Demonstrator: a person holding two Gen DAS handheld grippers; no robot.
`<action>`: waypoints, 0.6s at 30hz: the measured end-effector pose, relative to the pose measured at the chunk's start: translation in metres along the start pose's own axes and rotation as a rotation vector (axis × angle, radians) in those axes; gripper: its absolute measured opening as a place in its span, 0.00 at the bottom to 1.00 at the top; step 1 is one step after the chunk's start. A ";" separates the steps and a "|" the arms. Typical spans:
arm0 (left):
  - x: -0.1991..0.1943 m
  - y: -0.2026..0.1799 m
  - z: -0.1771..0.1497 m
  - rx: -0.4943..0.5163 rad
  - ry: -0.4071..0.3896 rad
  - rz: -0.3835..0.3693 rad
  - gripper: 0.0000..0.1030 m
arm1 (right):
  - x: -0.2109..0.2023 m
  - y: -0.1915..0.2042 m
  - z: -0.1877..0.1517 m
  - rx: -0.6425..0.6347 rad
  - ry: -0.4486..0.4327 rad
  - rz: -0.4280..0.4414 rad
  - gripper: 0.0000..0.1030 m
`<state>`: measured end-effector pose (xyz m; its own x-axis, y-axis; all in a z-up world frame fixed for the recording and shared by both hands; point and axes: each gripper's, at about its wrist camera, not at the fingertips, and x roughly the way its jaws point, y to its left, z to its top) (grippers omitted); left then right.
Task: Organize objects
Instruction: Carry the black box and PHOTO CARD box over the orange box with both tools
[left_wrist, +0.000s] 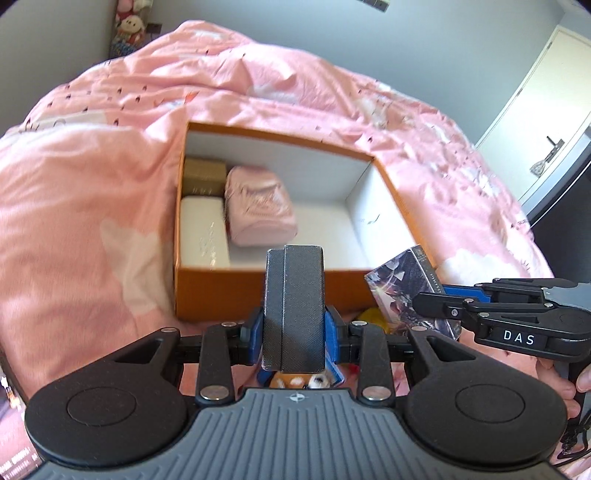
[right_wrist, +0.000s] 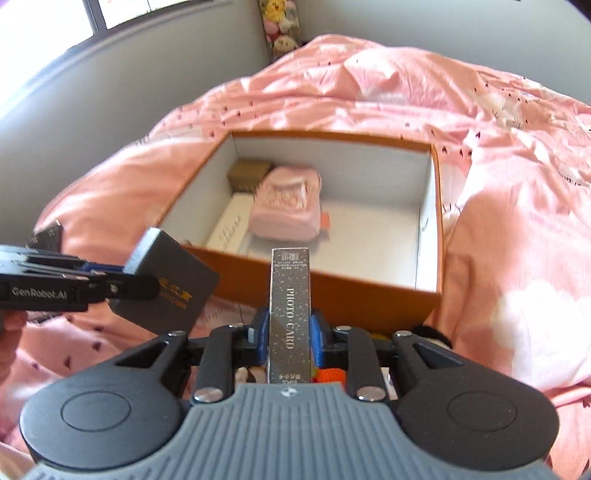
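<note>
While the left gripper (left_wrist: 293, 314) clamped a dark box (left_wrist: 293, 306), the right gripper (right_wrist: 290, 332) gripped a photo-card box (right_wrist: 290, 310); both hung near the orange box (right_wrist: 332, 291).

Open box (left_wrist: 258, 291) on bed quilt (left_wrist: 92, 221), pouch (left_wrist: 258, 206) inside w/ two small boxes at its left.

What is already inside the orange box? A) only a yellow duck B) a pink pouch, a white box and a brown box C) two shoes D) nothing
B: inside the orange box lie a pink pouch, a white box and a brown box.
</note>
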<state>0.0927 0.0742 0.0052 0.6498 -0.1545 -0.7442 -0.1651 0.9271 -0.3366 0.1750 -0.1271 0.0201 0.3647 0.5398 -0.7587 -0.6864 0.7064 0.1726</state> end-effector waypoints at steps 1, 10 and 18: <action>-0.001 -0.002 0.006 0.005 -0.011 -0.003 0.36 | -0.005 -0.001 0.005 0.008 -0.020 0.010 0.23; -0.011 0.010 0.063 -0.031 -0.152 -0.061 0.36 | -0.019 -0.014 0.045 0.096 -0.160 0.033 0.23; 0.065 0.040 0.079 -0.269 0.008 -0.230 0.36 | 0.015 -0.039 0.058 0.221 -0.143 0.018 0.23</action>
<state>0.1870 0.1279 -0.0112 0.6869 -0.3529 -0.6353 -0.2050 0.7446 -0.6353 0.2441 -0.1202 0.0379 0.4494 0.6014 -0.6606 -0.5450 0.7705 0.3306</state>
